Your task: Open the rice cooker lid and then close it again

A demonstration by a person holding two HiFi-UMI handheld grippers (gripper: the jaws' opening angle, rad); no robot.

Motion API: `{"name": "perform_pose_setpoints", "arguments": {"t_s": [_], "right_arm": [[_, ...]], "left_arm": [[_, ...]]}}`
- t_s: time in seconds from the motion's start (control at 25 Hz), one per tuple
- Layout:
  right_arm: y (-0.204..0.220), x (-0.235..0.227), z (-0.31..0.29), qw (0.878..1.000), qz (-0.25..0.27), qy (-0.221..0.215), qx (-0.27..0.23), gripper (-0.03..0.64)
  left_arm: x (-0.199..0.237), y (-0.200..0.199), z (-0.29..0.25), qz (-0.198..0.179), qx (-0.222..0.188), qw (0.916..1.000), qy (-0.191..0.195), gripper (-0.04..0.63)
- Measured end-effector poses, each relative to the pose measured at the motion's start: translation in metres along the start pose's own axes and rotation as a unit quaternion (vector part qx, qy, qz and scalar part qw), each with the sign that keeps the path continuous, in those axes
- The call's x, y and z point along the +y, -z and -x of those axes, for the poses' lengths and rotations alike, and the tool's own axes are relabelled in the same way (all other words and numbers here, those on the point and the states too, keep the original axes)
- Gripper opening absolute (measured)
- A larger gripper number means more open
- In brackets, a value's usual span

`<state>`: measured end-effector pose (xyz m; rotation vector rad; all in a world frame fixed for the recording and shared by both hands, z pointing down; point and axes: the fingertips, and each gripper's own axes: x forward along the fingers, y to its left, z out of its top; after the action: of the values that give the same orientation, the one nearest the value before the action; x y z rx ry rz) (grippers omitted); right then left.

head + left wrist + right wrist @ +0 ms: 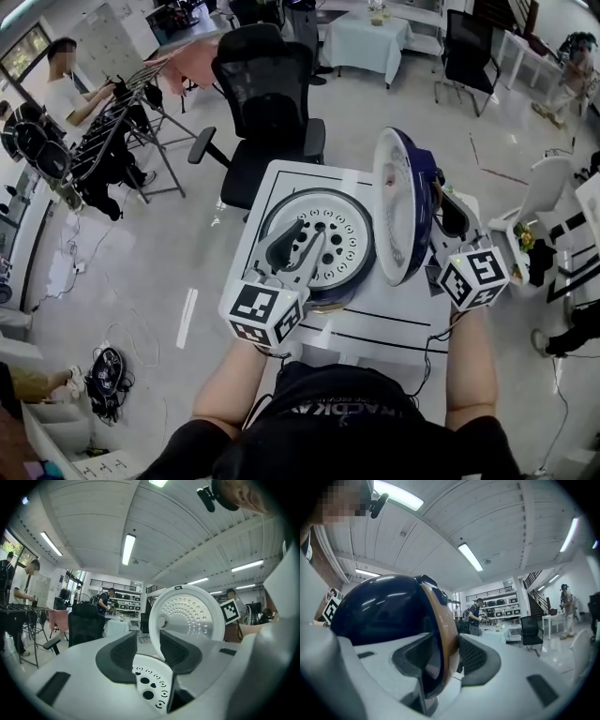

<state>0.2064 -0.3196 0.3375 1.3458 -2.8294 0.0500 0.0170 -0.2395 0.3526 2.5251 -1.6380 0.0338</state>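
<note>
Right gripper [447, 644]: jaws part-open and closed across the rim of the rice cooker lid [384, 611]. The gold band of the rim sat between the two dark pads. The pad on the right of the right gripper view lay against the band. The dark blue dome overlapped the other pad and appeared to touch it.

Left gripper [148, 637]: jaws roughly half open, nothing between them and not touching anything. Through the gap showed a perforated white plate [150, 686] low in the left gripper view, with the pale, dimpled inner face of the lid beyond it.

Head view: the lid stood upright on its hinge, right of centre, inner face turned left toward the open cooker. The rice cooker body [342, 292] sat at centre frame on a white worktop [384, 309] marked with black lines. The round plate with holes filled its mouth. The left gripper hovered above that plate, pointing toward the upper right. The right gripper's marker cube [473, 277] sat just below and right of the lid, with its jaws reaching up along the lid's edge.

Surroundings: a black office chair [267, 94] stood just beyond the worktop in the upper middle. A person [66, 89] sat by a dark rack at the upper left.
</note>
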Motion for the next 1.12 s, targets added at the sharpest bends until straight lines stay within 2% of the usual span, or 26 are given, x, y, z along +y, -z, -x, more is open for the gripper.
{"name": "perform_pose_setpoints", "arguments": {"t_s": [0.16,0.28,0.56,0.88,1.12], "right_arm": [[0.006,0.001,0.006,1.000,-0.017,-0.014,-0.001,0.158],[0.009,0.000,0.019,1.000,-0.024,-0.002,-0.003,0.161],[0.017,0.006,0.064,0.998,-0.036,0.054,-0.012,0.166],[0.016,0.067,0.112,0.994,-0.042,0.101,-0.017,0.167],[0.006,0.117,0.141,0.993,-0.026,0.108,-0.029,0.247]], "left_arm": [[-0.007,0.004,0.009,0.001,0.007,0.9999,-0.012,0.146],[-0.014,0.003,0.014,-0.005,0.008,0.9999,-0.006,0.149],[-0.033,0.006,0.032,-0.016,0.007,0.9989,0.044,0.169],[-0.032,0.014,0.082,-0.011,0.012,0.9949,0.099,0.193],[-0.038,0.019,0.115,-0.007,0.012,0.9916,0.129,0.210]]}}
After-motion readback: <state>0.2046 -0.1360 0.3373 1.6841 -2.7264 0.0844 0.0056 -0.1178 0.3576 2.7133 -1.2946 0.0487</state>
